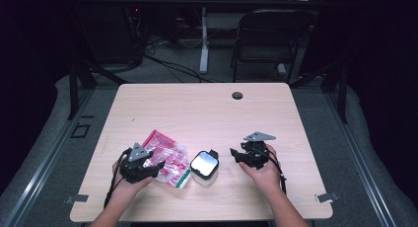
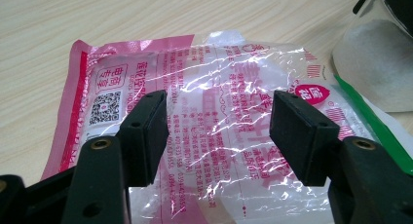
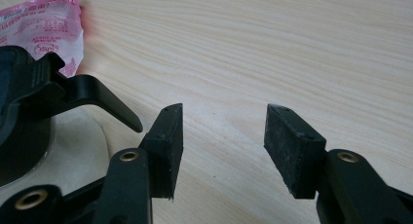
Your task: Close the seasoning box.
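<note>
A crinkled clear plastic bag [image 1: 166, 157] with pink print and a green edge lies flat on the wooden table [image 1: 197, 108]. My left gripper [image 1: 149, 169] stands open just over the bag's near side; in the left gripper view the bag [image 2: 219, 117] fills the space between the jaws of the left gripper [image 2: 218, 136]. Just right of the bag stands a small clear container [image 1: 204, 168] with a black clip lid. My right gripper [image 1: 234, 154] is open, low over bare wood to the container's right. In the right gripper view the lid's black clip [image 3: 73, 95] lies left of the right gripper [image 3: 223, 141].
A round cable hole [image 1: 237, 95] sits near the table's far edge. Beyond the table stand a black chair [image 1: 271, 37] and a white desk leg [image 1: 203, 39]. Bare wood stretches across the far half and the right side.
</note>
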{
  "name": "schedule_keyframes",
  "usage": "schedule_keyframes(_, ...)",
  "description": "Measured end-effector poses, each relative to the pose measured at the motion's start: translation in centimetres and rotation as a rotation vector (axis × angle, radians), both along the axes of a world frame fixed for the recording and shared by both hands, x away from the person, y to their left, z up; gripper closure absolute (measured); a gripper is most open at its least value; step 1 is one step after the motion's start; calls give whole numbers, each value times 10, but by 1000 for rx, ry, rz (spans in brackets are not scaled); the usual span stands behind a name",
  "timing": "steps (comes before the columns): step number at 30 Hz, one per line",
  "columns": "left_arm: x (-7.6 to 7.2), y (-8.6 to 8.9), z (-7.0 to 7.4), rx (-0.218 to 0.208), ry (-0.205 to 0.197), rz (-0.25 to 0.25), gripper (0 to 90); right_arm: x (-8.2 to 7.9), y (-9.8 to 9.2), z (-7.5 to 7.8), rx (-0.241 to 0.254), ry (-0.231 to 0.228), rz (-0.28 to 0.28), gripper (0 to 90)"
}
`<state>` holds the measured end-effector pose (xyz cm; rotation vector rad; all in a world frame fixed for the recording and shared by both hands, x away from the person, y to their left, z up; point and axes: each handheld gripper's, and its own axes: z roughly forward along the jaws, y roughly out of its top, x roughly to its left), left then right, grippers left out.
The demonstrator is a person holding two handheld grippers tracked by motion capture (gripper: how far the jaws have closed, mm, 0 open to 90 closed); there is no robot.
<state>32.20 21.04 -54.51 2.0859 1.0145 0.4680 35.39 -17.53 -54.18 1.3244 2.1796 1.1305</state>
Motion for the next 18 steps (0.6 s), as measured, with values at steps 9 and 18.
schedule_keyframes(9,1,1,-1,0,-3,6,397,0,1,0,-2,2,1,488)
schedule_keyframes(18,2,2,-1,-5,-5,11,396,0,2,-1,-2,1,1,488)
